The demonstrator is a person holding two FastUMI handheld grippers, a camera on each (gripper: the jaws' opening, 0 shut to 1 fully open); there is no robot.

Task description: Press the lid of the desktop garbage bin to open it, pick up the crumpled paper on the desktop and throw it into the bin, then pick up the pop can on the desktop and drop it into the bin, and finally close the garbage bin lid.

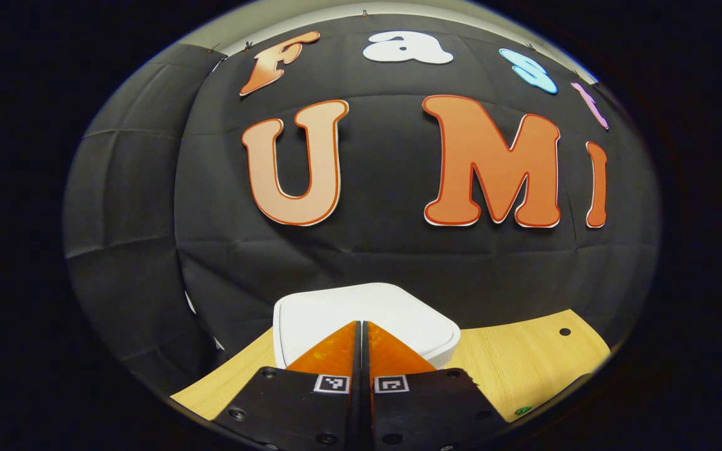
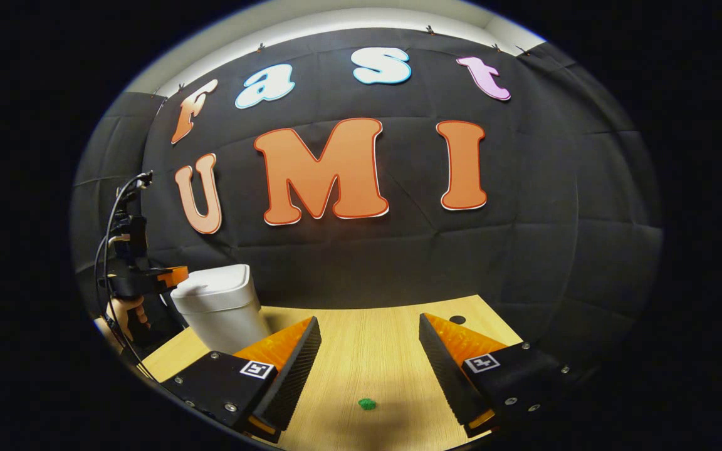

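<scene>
— Status of my two tools and the bin?

— My left gripper (image 1: 364, 326) has its fingers pressed together, empty, tips over the closed lid of the white plastic desktop garbage bin (image 1: 367, 313). My right gripper (image 2: 367, 341) stands wide apart, holding nothing, above the light wooden tabletop (image 2: 373, 363).

— Readable markings? Surroundings?

— No legible label on the bin. A small green speck (image 2: 367, 404) lies between the right fingers; a dark round hole (image 2: 457, 320) sits near the far edge

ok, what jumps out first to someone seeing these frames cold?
Probably the white garbage bin, lid down, at the left end of the wooden desktop, with the left gripper held at its lid by a hand. In the left gripper view that gripper's fingers are together over the lid. The right gripper is wide open above a small green speck.
</scene>
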